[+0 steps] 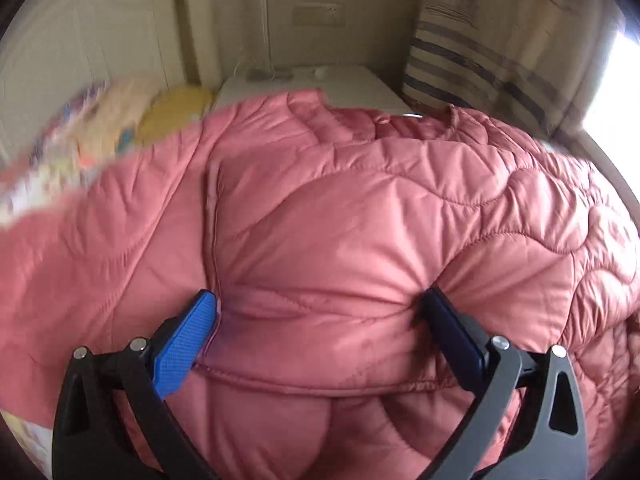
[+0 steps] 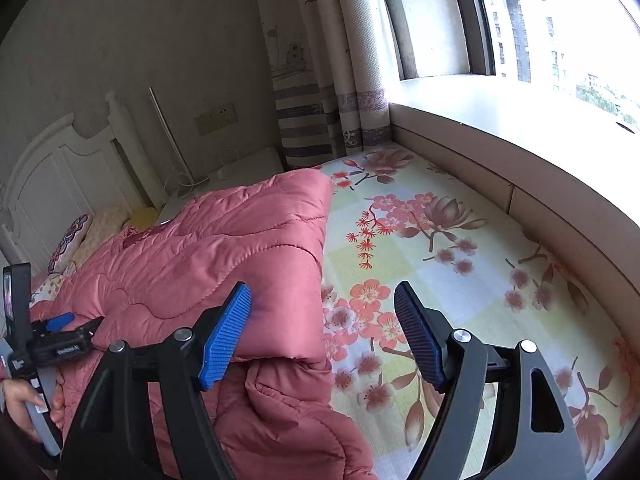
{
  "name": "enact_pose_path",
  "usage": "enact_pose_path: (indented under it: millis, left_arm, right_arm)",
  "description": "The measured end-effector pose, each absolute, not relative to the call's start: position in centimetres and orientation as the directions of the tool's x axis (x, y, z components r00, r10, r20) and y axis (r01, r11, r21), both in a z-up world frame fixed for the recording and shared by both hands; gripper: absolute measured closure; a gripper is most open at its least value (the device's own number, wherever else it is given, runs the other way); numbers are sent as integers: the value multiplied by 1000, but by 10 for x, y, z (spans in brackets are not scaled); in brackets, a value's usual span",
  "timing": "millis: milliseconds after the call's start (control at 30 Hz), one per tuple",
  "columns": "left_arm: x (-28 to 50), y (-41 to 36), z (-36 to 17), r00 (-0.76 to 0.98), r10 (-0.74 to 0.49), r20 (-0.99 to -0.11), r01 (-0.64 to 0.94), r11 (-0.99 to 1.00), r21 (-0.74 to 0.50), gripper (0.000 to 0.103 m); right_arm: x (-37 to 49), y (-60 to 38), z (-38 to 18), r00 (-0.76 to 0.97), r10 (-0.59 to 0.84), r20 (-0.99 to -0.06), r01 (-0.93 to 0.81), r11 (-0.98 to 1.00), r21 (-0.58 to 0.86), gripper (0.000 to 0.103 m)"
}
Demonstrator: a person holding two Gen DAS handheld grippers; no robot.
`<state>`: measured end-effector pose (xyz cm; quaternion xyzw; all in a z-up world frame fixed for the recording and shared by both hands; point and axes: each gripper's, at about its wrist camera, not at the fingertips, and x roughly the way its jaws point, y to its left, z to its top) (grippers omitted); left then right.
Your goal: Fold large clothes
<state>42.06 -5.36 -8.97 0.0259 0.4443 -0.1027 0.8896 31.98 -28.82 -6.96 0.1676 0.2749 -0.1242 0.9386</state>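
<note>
A big pink quilted coat [image 1: 340, 220] lies in puffy folded layers on a bed. In the left wrist view my left gripper [image 1: 320, 304] stands wide around a thick bulge of it. Both pads dig into the fabric, and creases run out from them, so it is shut on the coat. The right wrist view shows the same coat [image 2: 224, 248] ending in a folded right edge. My right gripper [image 2: 322, 320] is open there: its blue pad [image 2: 228, 336] rests against the coat's top layer, and the other pad hangs over bare sheet. The left gripper [image 2: 76, 322] shows at the far left, held by a hand [image 2: 24, 404].
The floral bed sheet [image 2: 440, 260] lies bare to the right of the coat, up to a padded window ledge [image 2: 500, 128]. Pillows [image 2: 72, 240] and a white headboard [image 2: 48, 176] are at the far left. Striped curtains [image 2: 312, 120] and a white nightstand [image 1: 340, 84] stand behind the coat.
</note>
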Motion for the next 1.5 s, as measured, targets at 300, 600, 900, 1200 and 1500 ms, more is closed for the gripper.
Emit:
enact_pose_path:
  millis: [300, 600, 900, 1200, 1500]
  left_arm:
    - [421, -57, -91, 592, -156, -790, 209, 977, -36, 2]
    - [410, -51, -87, 598, -162, -785, 204, 978, -47, 2]
    - [410, -46, -86, 600, -189, -778, 197, 977, -85, 2]
    - [407, -44, -85, 605, -196, -772, 193, 976, -98, 2]
    - [396, -36, -83, 610, -210, -764, 182, 976, -122, 2]
  right_arm:
    - [340, -239, -44, 823, -162, -544, 208, 978, 23, 38]
    - [362, -286, -84, 718, -77, -692, 302, 930, 210, 27]
    - [376, -237, -82, 690, -106, -716, 131, 991, -21, 27]
    - [316, -207, -36, 814, -61, -578, 53, 998, -30, 19]
    - [304, -153, -97, 692, -106, -714, -142, 950, -279, 15]
